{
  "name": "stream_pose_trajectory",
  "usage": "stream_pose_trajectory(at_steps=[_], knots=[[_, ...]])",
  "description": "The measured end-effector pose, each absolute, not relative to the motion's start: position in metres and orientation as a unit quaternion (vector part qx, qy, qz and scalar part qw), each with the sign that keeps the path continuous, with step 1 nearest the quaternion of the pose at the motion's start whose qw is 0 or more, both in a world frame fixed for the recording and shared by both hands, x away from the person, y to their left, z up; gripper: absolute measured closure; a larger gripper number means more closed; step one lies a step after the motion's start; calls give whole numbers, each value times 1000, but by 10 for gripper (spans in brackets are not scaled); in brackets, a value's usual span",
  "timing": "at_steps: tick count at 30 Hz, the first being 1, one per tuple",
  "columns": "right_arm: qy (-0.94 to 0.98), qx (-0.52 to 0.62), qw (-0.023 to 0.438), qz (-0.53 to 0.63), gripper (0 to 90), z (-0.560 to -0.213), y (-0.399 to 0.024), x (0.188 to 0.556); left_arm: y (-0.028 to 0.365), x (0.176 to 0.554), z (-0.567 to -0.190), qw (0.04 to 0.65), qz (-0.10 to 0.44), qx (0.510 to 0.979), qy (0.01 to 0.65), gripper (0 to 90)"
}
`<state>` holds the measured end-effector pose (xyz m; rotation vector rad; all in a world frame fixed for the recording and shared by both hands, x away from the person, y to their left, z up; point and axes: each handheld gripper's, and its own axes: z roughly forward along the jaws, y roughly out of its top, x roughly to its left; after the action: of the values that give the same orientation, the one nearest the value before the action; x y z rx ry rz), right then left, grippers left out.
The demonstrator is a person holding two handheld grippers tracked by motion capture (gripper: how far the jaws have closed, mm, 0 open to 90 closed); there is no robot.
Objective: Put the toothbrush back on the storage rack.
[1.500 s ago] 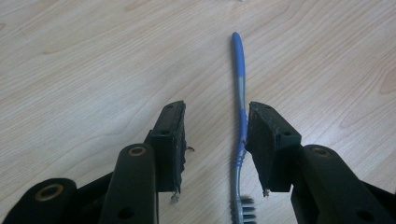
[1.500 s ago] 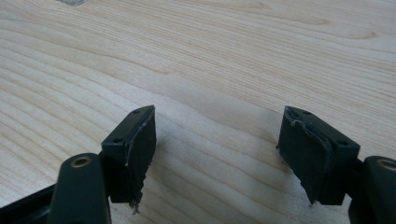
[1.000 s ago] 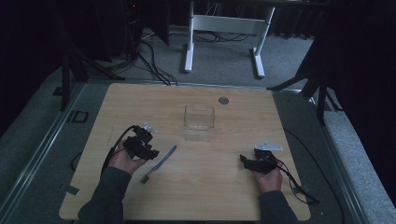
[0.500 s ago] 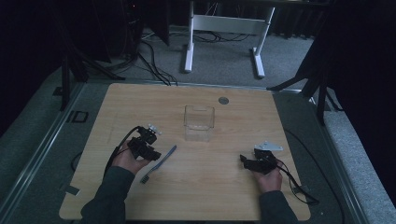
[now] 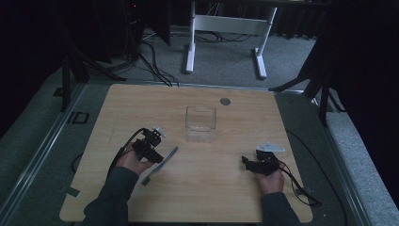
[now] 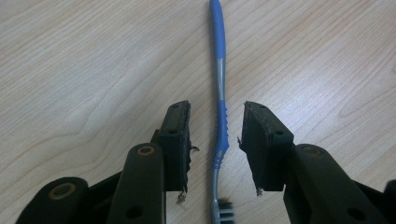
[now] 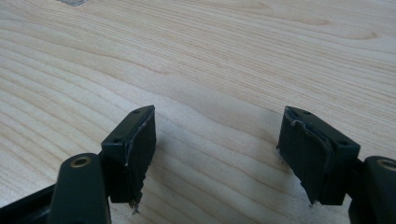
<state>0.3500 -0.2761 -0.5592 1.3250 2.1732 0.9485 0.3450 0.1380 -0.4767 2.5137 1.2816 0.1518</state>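
Blue-and-grey brush: I see a toothbrush (image 6: 219, 93) lying flat on the pale wooden worktop (image 5: 226, 188), left of centre and on the near half.

Long axis: in the left gripper view the handle runs straight away from me, blue tail far, bristle head at the bottom edge between the fingers' roots. From above, the toothbrush (image 5: 161, 164) lies on a slant, head toward me, tail toward the clear box (image 5: 201, 123).

Left gripper (image 6: 215, 126): my fingers stand apart on either side of the ribbed blue grip, one finger (image 6: 176, 140) on each flank, with wood showing between each pad and the handle. They hold nothing.

Where the brush sits to the fingers: right in the gap, a shade nearer the left-hand pad as that view shows it. Whether the tips touch the wood I cannot tell.

Right gripper (image 7: 217, 154): fingers wide apart over bare wood, holding nothing. It rests near the right edge in the high view, right gripper (image 5: 258, 163) well apart from the brush.

Nearer hand: the left, plainly.

My judgement: closing across the handle is what the next move turns on; the squeeze direction is square to the long axis, so I expect little twisting.
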Motion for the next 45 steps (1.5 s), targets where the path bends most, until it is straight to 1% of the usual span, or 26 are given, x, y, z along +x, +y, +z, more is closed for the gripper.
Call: stream_pose_trajectory(at_steps=[8,16,27,45], knots=[[782,477,211,341,274,-559,-276,350,134,348,-480,145,39,881,449,656],[782,477,211,341,274,-559,-276,350,131,351,-485,129,25,884,449,675],[782,477,211,342,274,-559,-276,350,124,351,-492,105,20,889,445,676],[782,477,211,342,273,-559,-276,350,116,353,-500,81,6,894,440,695]])
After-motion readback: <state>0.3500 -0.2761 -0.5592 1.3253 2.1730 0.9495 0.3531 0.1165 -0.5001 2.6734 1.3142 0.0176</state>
